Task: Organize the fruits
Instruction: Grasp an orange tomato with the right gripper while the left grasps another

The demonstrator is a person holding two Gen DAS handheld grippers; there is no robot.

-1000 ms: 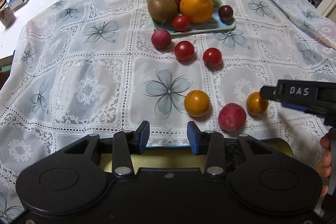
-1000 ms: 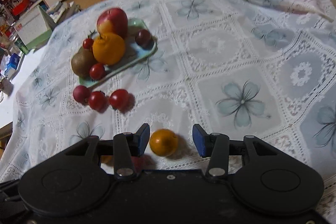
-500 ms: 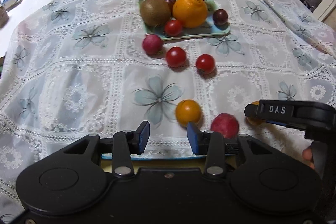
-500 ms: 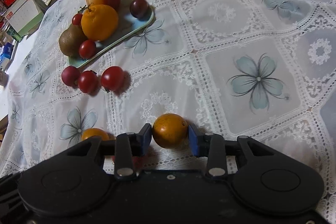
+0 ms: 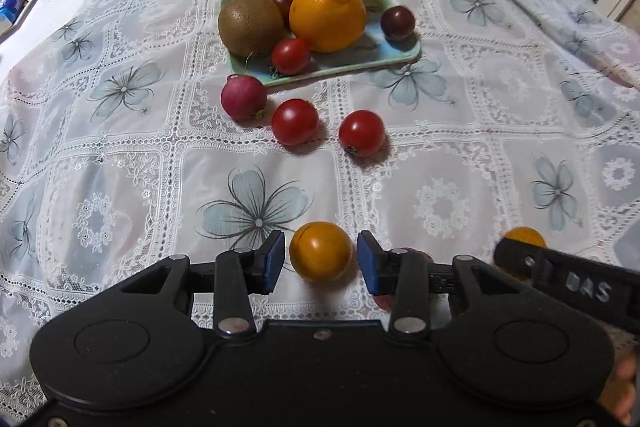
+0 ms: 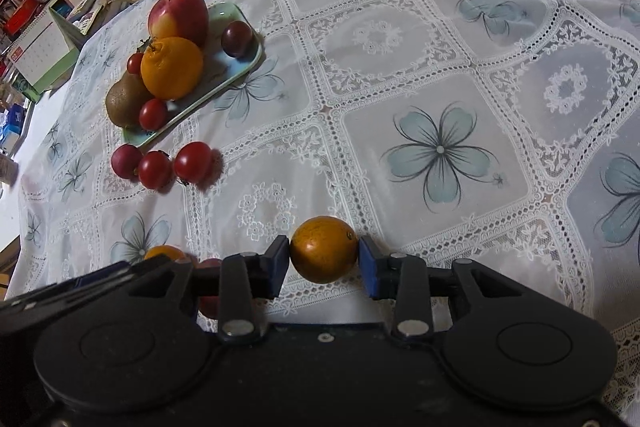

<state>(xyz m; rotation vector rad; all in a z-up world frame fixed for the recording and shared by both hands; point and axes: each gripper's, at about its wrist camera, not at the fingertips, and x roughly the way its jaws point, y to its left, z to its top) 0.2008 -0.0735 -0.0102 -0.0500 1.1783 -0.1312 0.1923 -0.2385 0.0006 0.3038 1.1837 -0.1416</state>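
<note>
Now R gripper jaws clamp orange fruit; L gripper jaws apart, straddling another.

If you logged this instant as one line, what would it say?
left tool: open around yellow fruit | right tool: shut on orange fruit | tray: part-filled

Your tray sits behind three loose fruits; the tomatoes lie right of the radish.
</note>
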